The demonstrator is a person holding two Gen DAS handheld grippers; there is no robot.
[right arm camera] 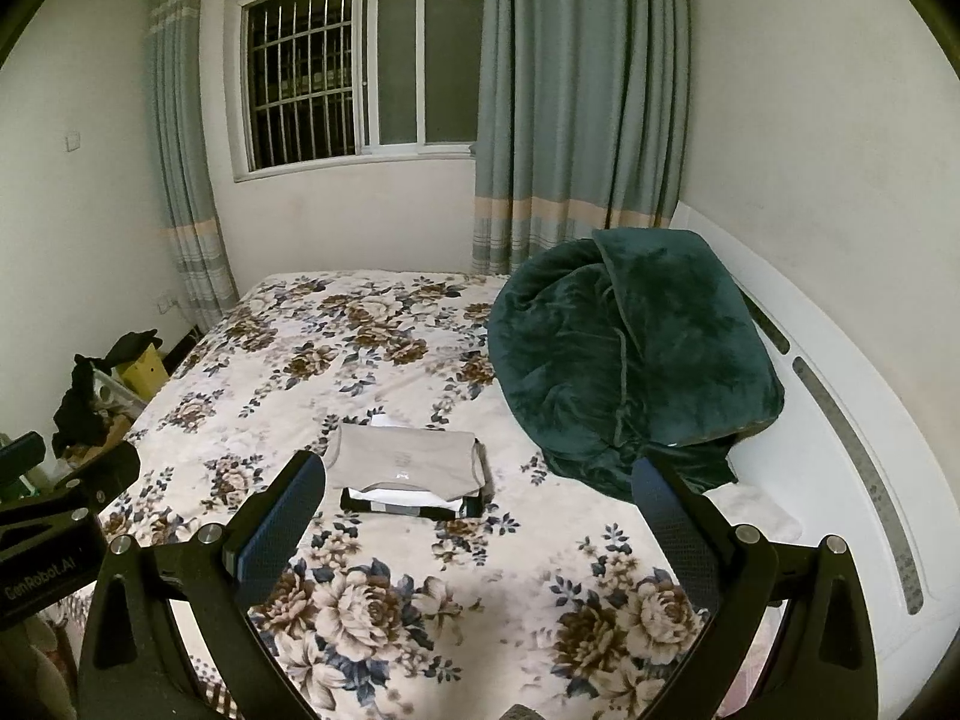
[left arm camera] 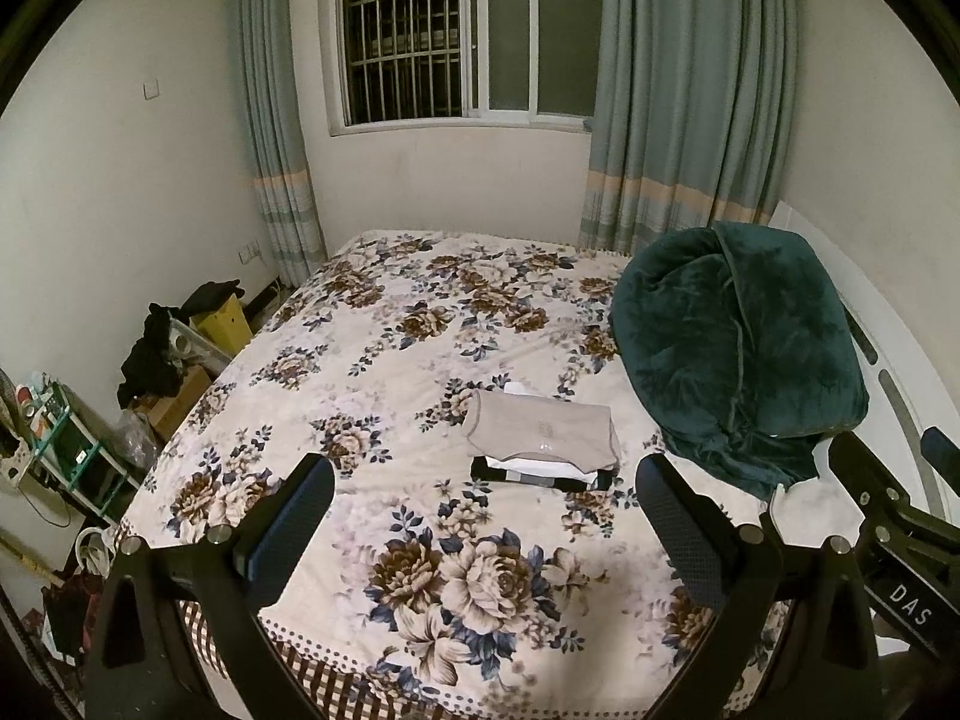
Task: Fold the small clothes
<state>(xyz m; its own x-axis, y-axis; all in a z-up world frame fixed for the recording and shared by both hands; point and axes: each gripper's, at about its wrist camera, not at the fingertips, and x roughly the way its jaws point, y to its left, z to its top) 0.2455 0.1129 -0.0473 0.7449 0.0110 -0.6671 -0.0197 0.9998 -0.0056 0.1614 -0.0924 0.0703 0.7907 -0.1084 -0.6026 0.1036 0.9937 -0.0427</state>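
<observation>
Left wrist: folded stack (left arm camera: 543, 450) on bed (left arm camera: 384, 360) (left gripper (left arm camera: 486, 516) spread wide)

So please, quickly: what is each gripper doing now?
Left gripper: open, holding nothing.
Right gripper: open, holding nothing.
</observation>
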